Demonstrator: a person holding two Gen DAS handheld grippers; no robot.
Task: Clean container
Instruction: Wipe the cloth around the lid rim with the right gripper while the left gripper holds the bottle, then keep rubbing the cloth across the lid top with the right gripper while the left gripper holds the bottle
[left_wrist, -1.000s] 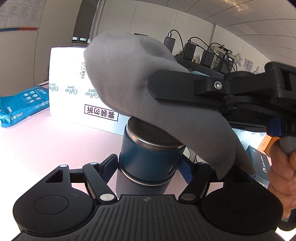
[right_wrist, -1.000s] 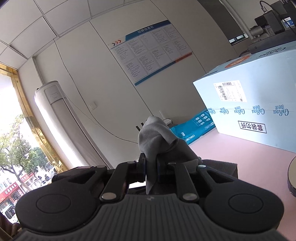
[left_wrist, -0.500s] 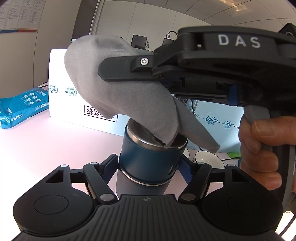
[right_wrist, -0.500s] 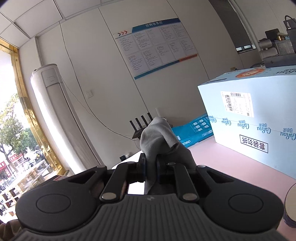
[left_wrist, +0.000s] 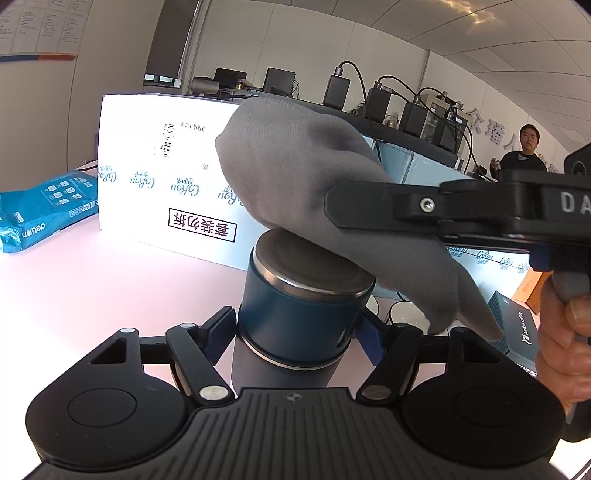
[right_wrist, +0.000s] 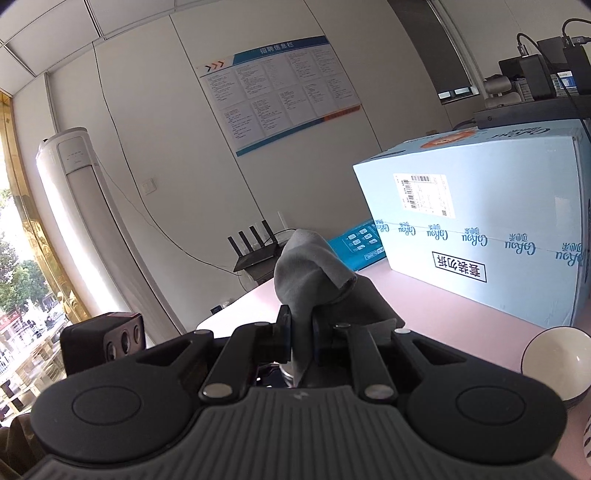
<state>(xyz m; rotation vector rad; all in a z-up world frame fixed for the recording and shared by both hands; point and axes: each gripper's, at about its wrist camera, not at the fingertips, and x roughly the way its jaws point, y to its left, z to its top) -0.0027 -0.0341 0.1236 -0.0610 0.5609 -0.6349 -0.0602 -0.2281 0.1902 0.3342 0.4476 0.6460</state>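
Note:
A dark blue container (left_wrist: 295, 317) with a steel lid (left_wrist: 306, 266) stands upright at the centre of the left wrist view. My left gripper (left_wrist: 295, 332) is shut on its body, one blue pad on each side. A grey cloth (left_wrist: 314, 177) lies bunched over the back right part of the lid. My right gripper (right_wrist: 300, 328) is shut on that grey cloth (right_wrist: 310, 273), which sticks up between its pads. In the left wrist view its black finger (left_wrist: 388, 206) reaches in from the right, with a person's hand (left_wrist: 561, 350) on the handle.
A light blue carton (left_wrist: 166, 177) stands behind the container on the pink table (left_wrist: 110, 288). A teal package (left_wrist: 44, 206) lies at the left. White bowls (right_wrist: 557, 362) and a dark box (left_wrist: 517, 328) sit to the right. A person (left_wrist: 524, 155) stands at the back.
The right gripper swept the cloth to the left across the lid, then back to the right. The left gripper and the container have stayed still.

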